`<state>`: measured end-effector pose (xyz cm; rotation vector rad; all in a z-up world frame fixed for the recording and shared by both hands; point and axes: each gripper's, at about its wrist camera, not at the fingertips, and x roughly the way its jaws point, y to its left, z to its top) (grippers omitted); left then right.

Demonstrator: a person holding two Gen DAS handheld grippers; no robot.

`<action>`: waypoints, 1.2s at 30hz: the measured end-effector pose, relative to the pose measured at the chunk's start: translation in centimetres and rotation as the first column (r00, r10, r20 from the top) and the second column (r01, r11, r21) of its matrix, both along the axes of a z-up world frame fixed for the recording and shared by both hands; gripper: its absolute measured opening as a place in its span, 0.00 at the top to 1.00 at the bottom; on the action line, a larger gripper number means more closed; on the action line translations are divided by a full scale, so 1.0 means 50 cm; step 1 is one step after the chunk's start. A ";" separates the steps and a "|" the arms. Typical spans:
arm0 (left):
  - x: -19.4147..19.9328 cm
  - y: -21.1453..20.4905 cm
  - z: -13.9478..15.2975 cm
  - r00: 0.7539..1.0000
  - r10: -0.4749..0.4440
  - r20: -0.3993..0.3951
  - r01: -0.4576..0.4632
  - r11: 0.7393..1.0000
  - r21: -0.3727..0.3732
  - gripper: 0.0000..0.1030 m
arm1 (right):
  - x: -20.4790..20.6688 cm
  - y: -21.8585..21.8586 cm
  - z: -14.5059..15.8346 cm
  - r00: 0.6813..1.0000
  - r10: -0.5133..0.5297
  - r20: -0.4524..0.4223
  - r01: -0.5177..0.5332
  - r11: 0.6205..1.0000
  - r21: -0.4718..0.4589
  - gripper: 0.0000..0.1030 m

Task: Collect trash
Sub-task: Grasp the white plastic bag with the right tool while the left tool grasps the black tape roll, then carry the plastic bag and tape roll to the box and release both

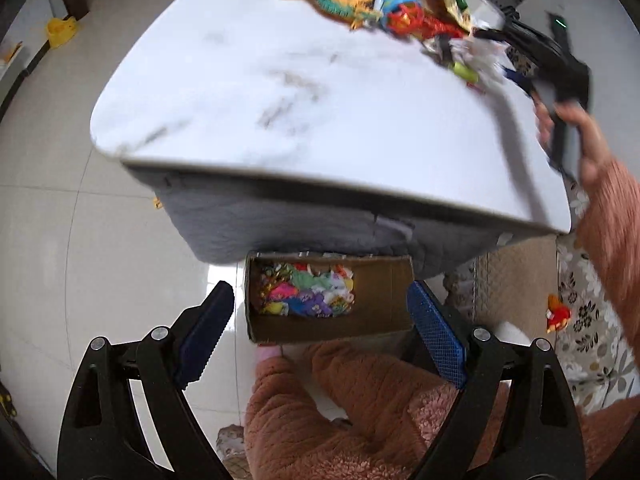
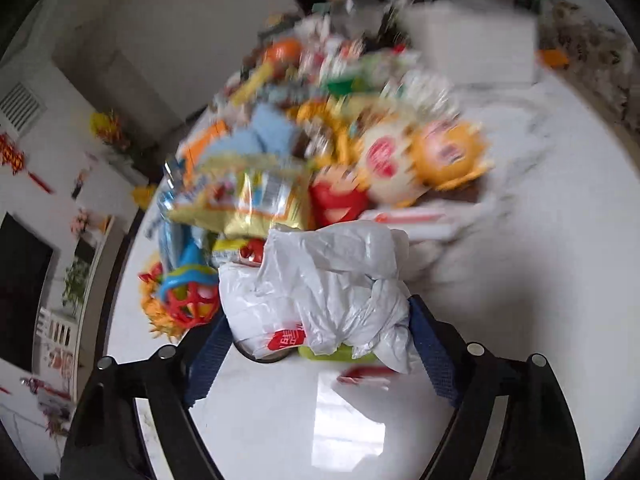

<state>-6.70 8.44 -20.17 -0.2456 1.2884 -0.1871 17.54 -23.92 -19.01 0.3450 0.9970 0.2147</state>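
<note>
down low, the left gripper (image 1: pixel 320 332) hangs with its jaws spread wide and empty, framing a cardboard box (image 1: pixel 330 298) of bright scraps on the floor at lower centre of the left view, under the edge of the white marble surface (image 1: pixel 280 92). over in the right view, the right gripper (image 2: pixel 320 332) has its jaws around a crumpled white plastic bag (image 2: pixel 320 292) at lower centre, touching it on both sides, just in front of the blurred heap of wrappers (image 2: pixel 320 152) at upper centre.
</note>
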 end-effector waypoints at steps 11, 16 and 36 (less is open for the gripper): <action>0.303 -0.261 0.048 0.982 -0.112 0.150 0.118 0.992 -0.037 0.16 | -0.244 -0.166 0.160 0.976 -0.132 0.172 0.131 0.991 0.017 0.19; 0.454 -0.373 0.025 0.989 -0.032 0.146 0.033 0.999 -0.006 0.16 | -0.349 -0.211 0.147 0.977 -0.155 0.146 0.154 0.988 0.017 0.19; 0.396 -0.329 0.126 0.972 -0.111 0.206 0.137 0.984 -0.118 0.54 | -0.415 -0.205 0.113 0.990 -0.112 0.090 0.108 0.993 0.047 0.18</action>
